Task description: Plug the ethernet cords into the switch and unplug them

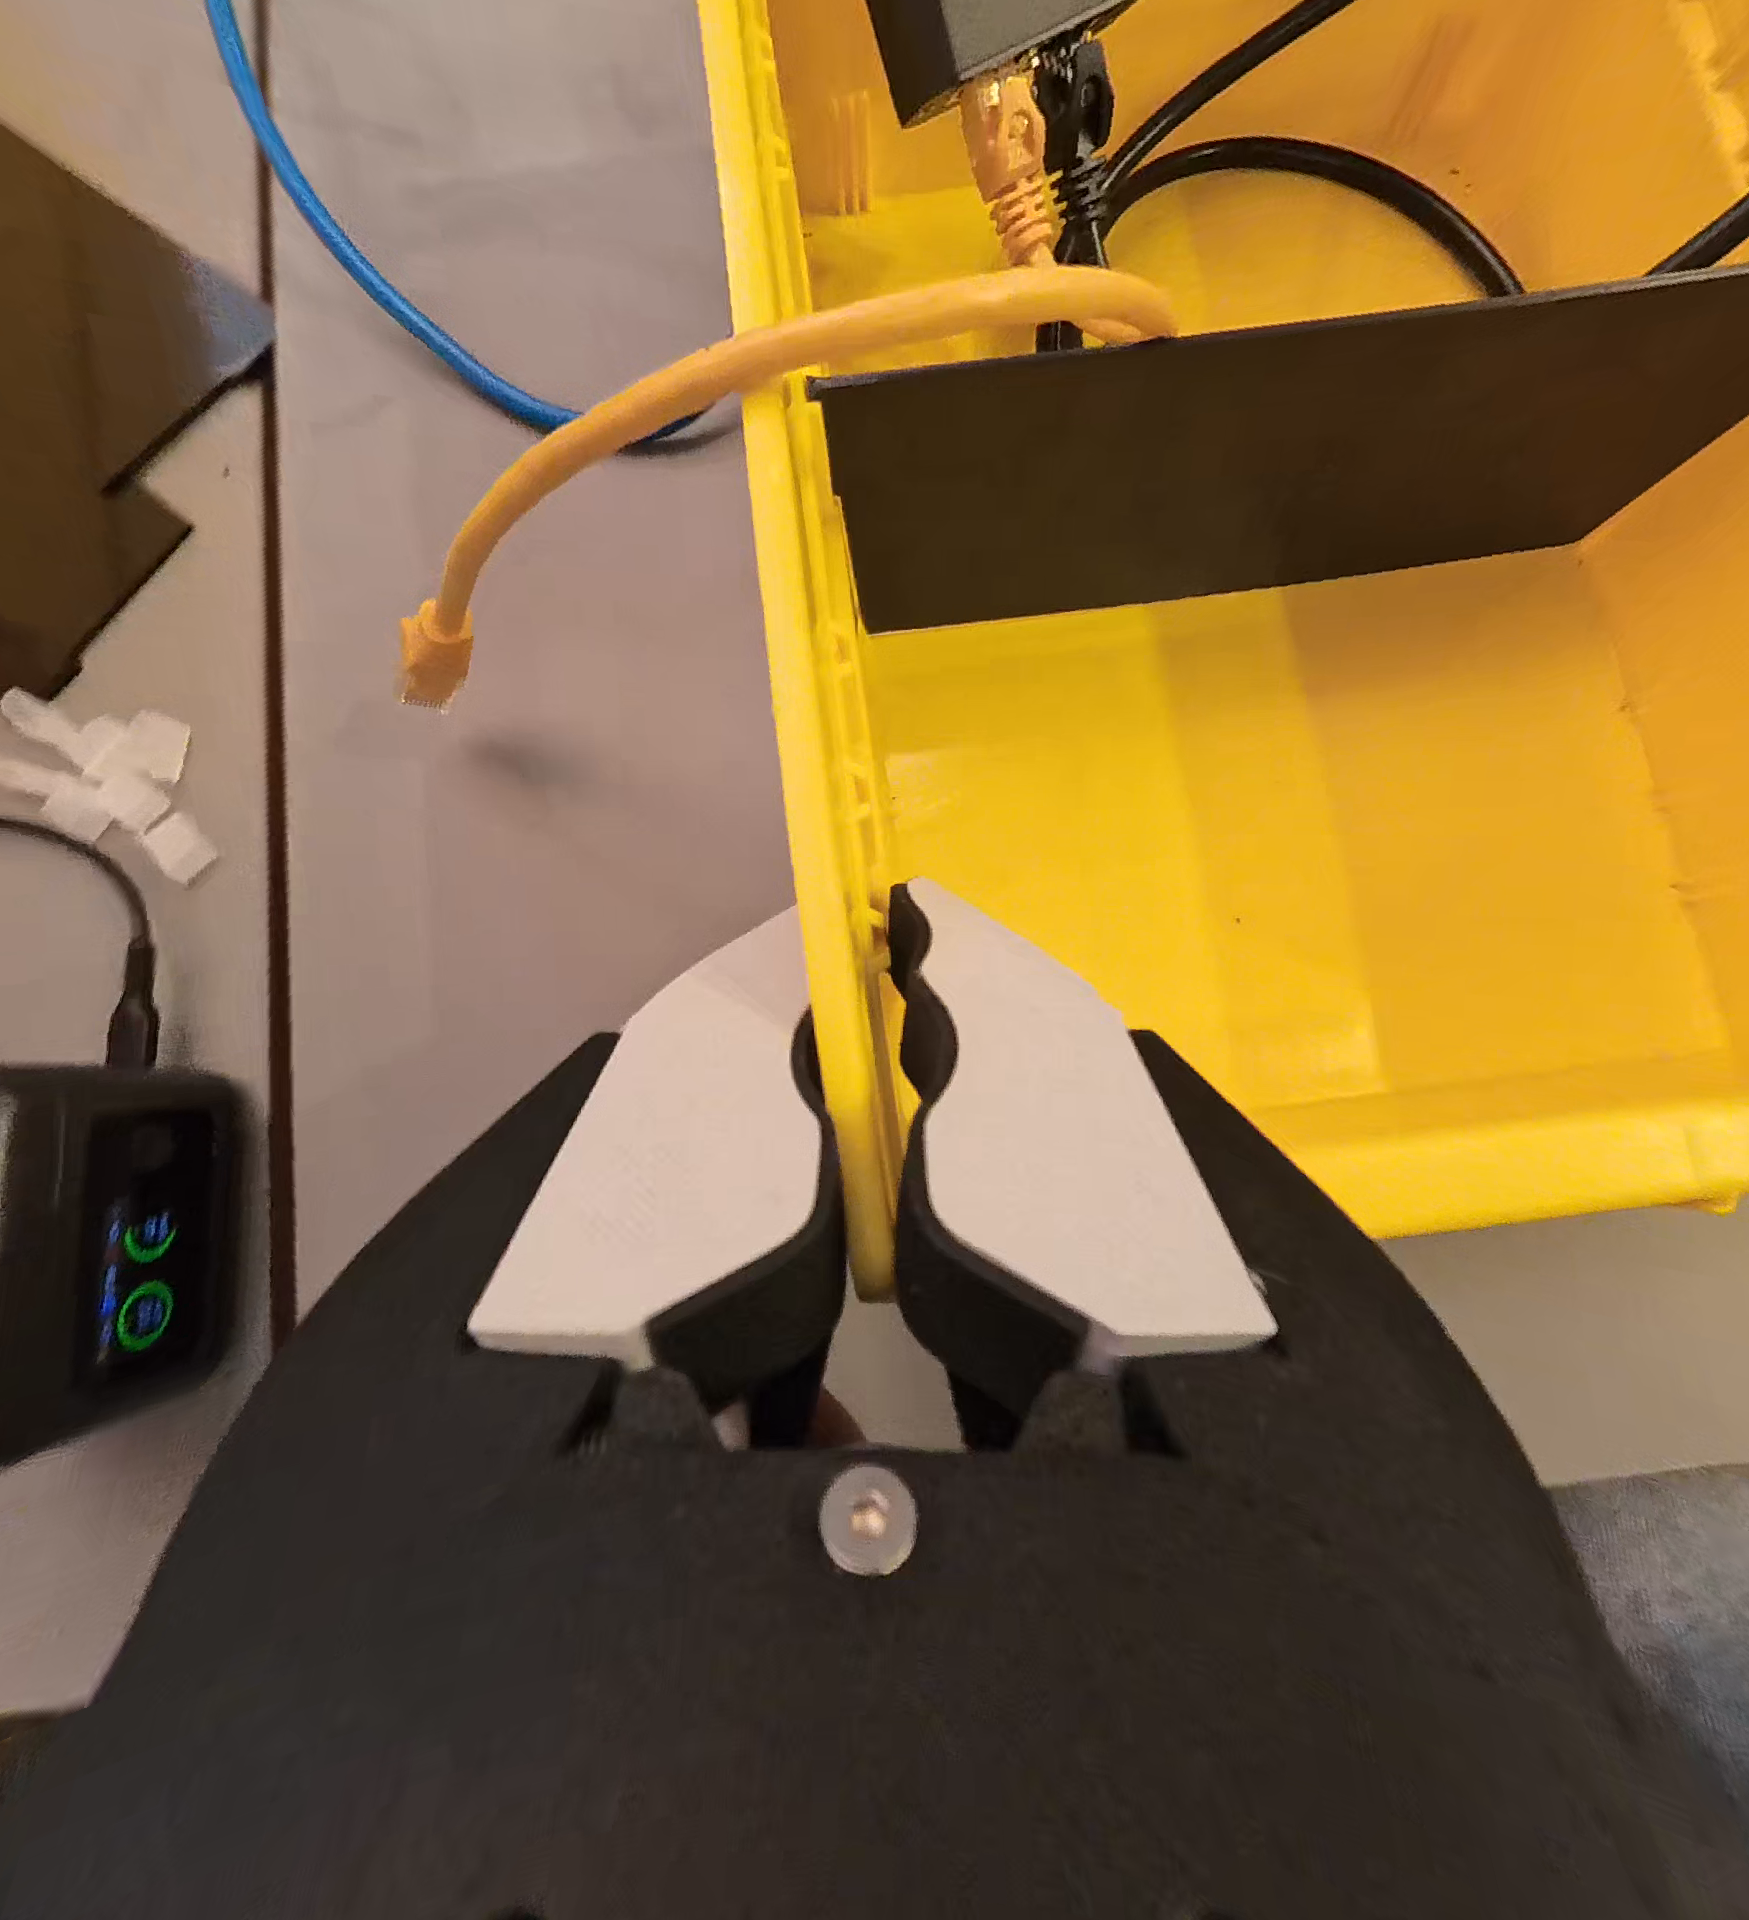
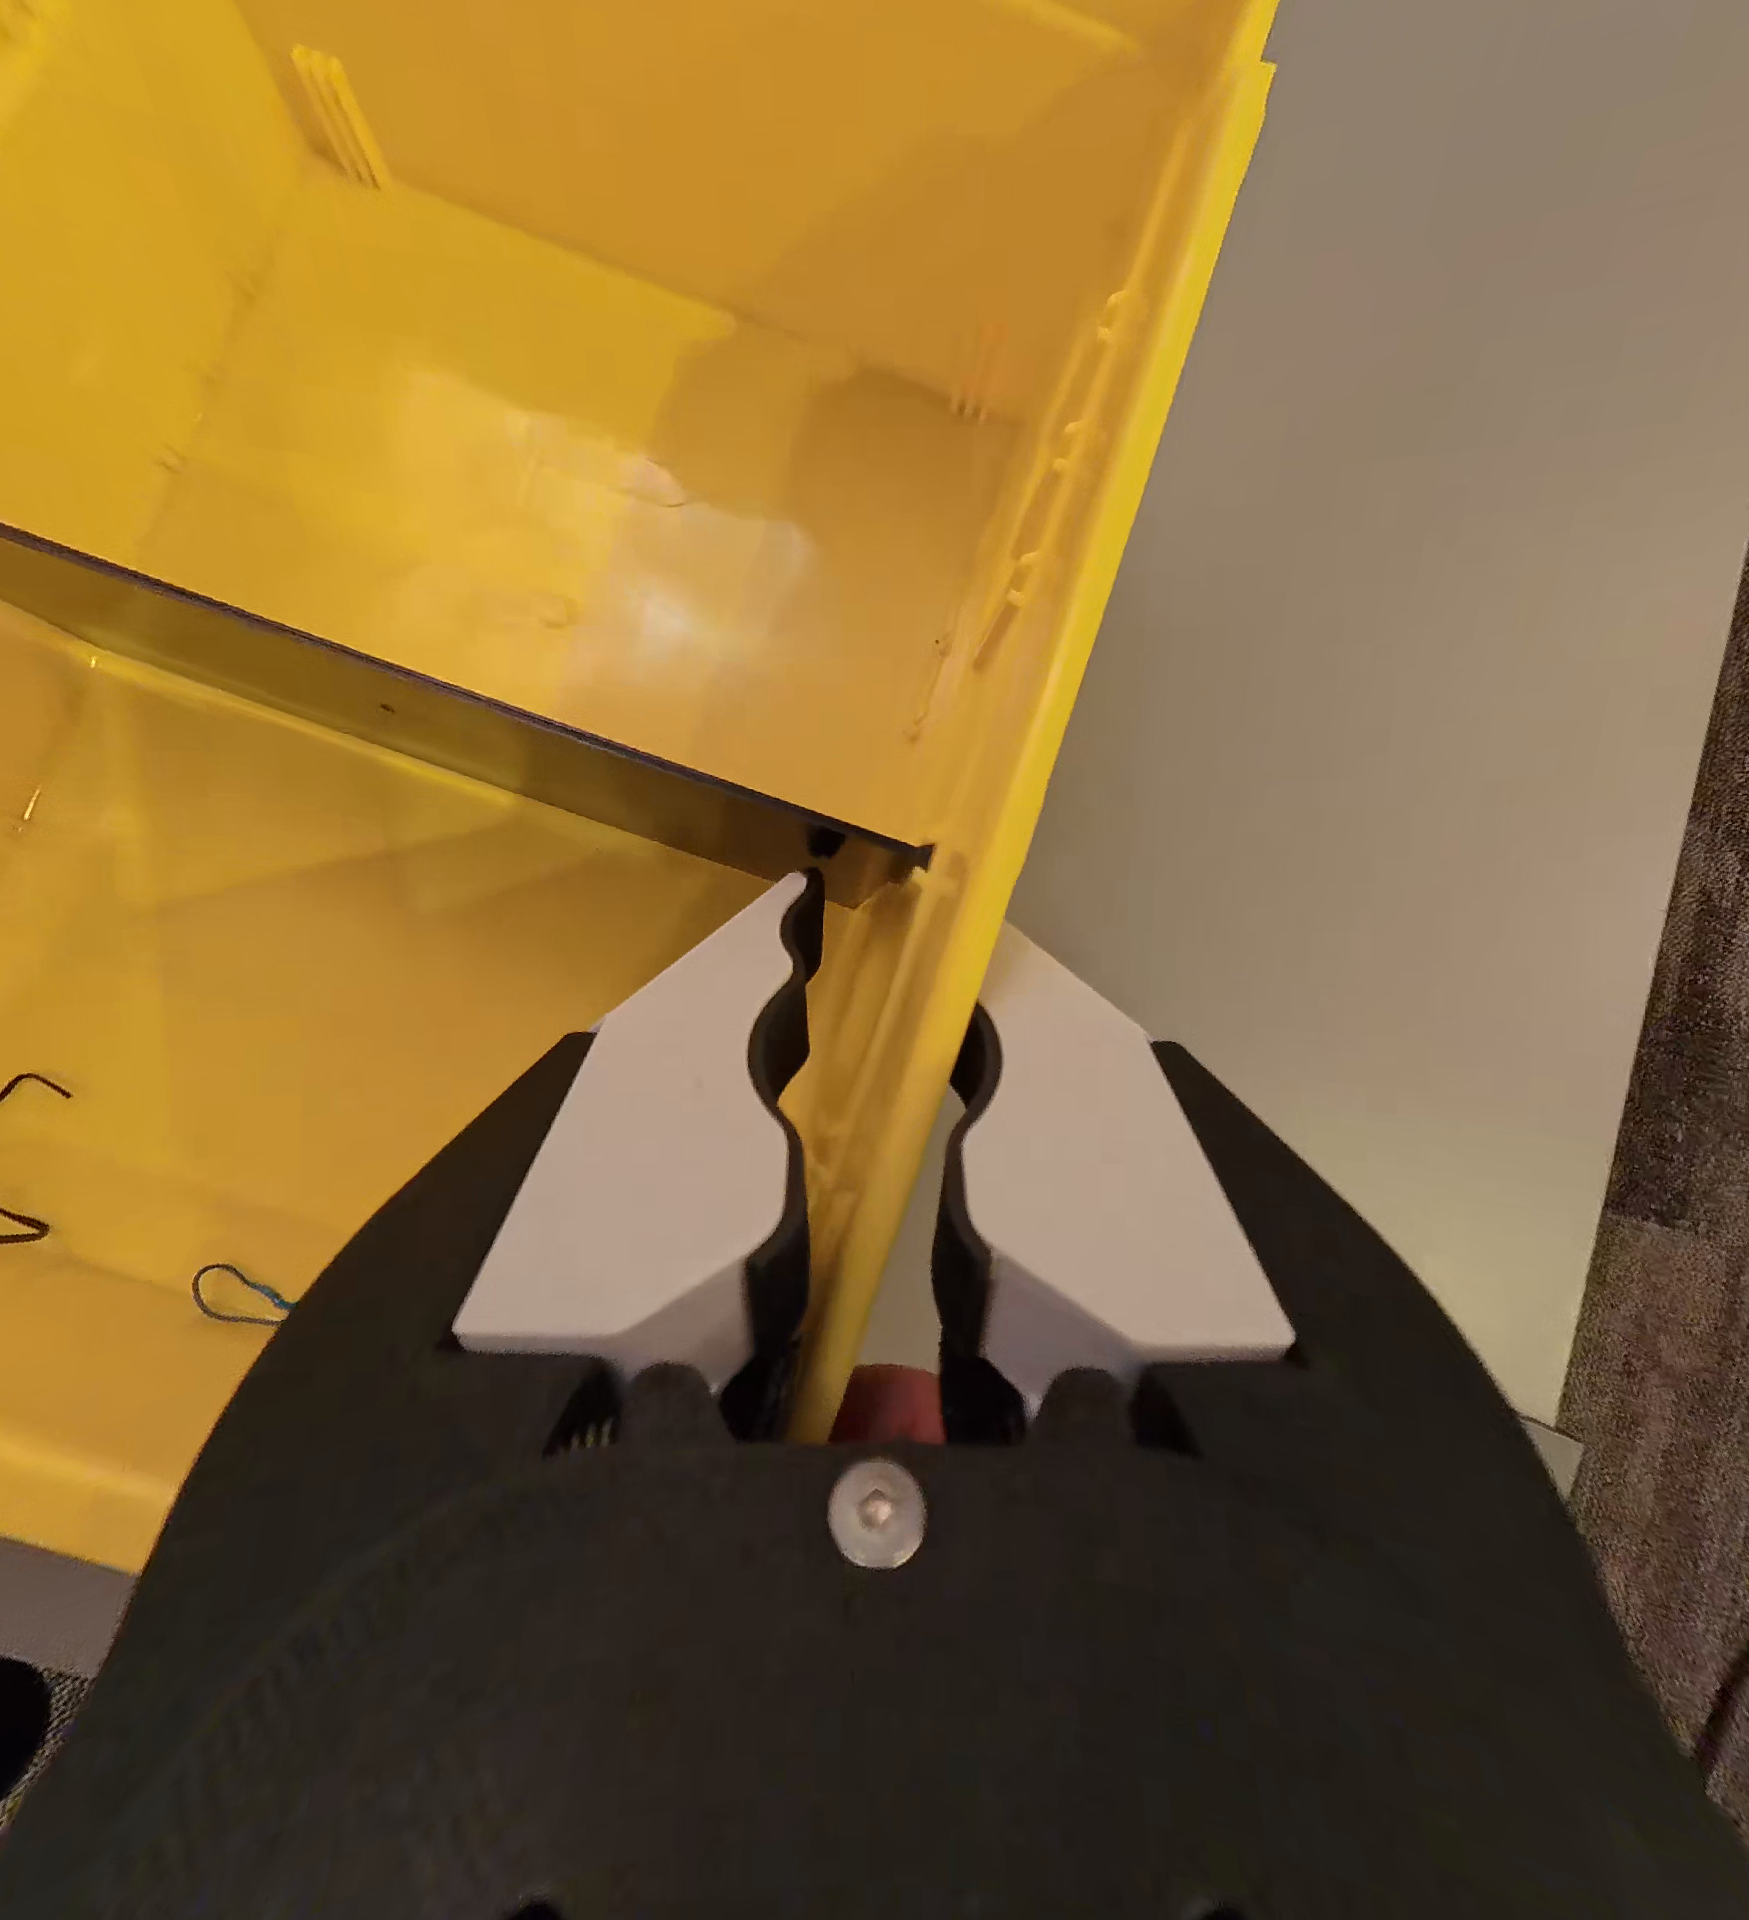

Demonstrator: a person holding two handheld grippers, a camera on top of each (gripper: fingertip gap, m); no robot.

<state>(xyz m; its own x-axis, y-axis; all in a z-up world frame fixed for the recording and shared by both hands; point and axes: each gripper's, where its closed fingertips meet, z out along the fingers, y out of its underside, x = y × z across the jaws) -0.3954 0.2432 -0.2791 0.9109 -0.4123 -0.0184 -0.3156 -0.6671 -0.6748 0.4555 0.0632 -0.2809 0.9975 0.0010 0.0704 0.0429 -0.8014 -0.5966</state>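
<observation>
**Both grippers clamped on the yellow bin's side walls**

My left gripper (image 1: pixel 875 1049) is closed on the left wall of the yellow bin (image 1: pixel 1265 935); the rim sits between my dark ribbed pads, pinched on both sides. My right gripper (image 2: pixel 875 1049) straddles the bin's opposite wall (image 2: pixel 1036 727), my fingers narrowed around the rim, the inner pad against it and a slight gap showing at the outer pad.

Inside the bin, a black divider (image 1: pixel 1265 468) runs wall to wall. Beyond the divider, at the bin's far end, the switch (image 1: pixel 963 52) shows as a dark box. An orange ethernet cord (image 1: pixel 849 322) is plugged into it, beside a black cable (image 1: pixel 1369 177). The orange cord passes out over the bin's left wall, and its free plug (image 1: pixel 430 665) hangs clear outside the bin. A blue cable (image 1: pixel 350 239) lies on the surface left of the bin.

The bin rests on a pale grey tabletop (image 1: pixel 537 831). Left of the bin lie small white plastic pieces (image 1: pixel 91 779), a dark flat sheet (image 1: pixel 18 416), and a black device with a lit display (image 1: pixel 70 1257). Right of the bin, beyond the table's edge, grey-brown carpet (image 2: pixel 1722 935) covers the floor.
</observation>
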